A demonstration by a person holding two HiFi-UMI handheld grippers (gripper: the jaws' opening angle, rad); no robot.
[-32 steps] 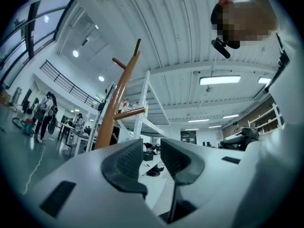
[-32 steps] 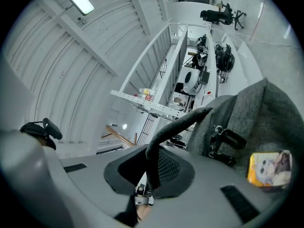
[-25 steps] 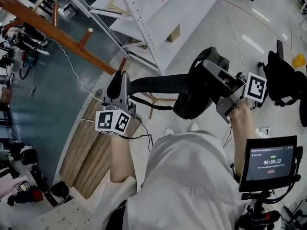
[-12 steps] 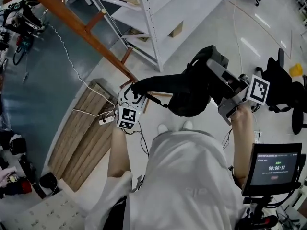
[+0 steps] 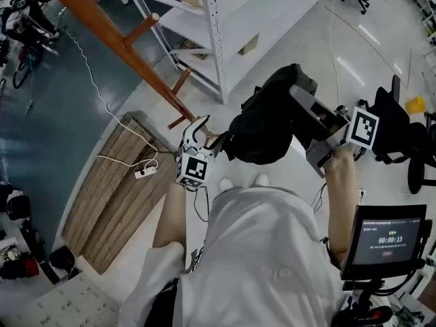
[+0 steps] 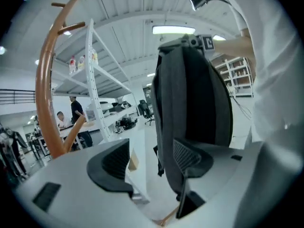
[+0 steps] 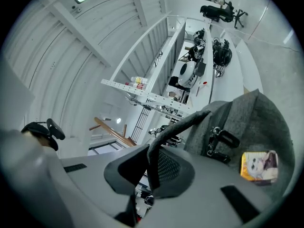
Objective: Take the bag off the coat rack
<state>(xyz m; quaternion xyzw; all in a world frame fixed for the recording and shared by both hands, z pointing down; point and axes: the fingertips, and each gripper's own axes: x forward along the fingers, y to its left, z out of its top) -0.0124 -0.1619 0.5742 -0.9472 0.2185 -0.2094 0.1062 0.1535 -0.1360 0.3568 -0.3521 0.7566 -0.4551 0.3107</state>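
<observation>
The dark grey bag [image 5: 262, 131] hangs free of the brown wooden coat rack [image 5: 116, 36], in front of the person's chest. My right gripper [image 5: 303, 101] is shut on the bag's top strap [image 7: 180, 122], which runs between its jaws. The bag's body [image 7: 256, 127] carries a small yellow tag [image 7: 259, 166]. My left gripper [image 5: 201, 125] is just left of the bag, its jaws opening wide. In the left gripper view the bag [image 6: 194, 108] hangs close beyond the right pad, and nothing is pinched between the pads. The coat rack [image 6: 45, 94] stands off to the left.
White metal shelving [image 5: 218, 39] stands ahead beside the rack. A wooden pallet [image 5: 116, 189] with a power strip [image 5: 143, 172] and cable lies on the floor at left. A black office chair [image 5: 402, 125] and a timer screen [image 5: 385, 234] are at right. People stand far off [image 6: 76, 113].
The left gripper let go of the bag's strap, opened and drew back toward the body. The bag swung in and bunched up under the right gripper.
</observation>
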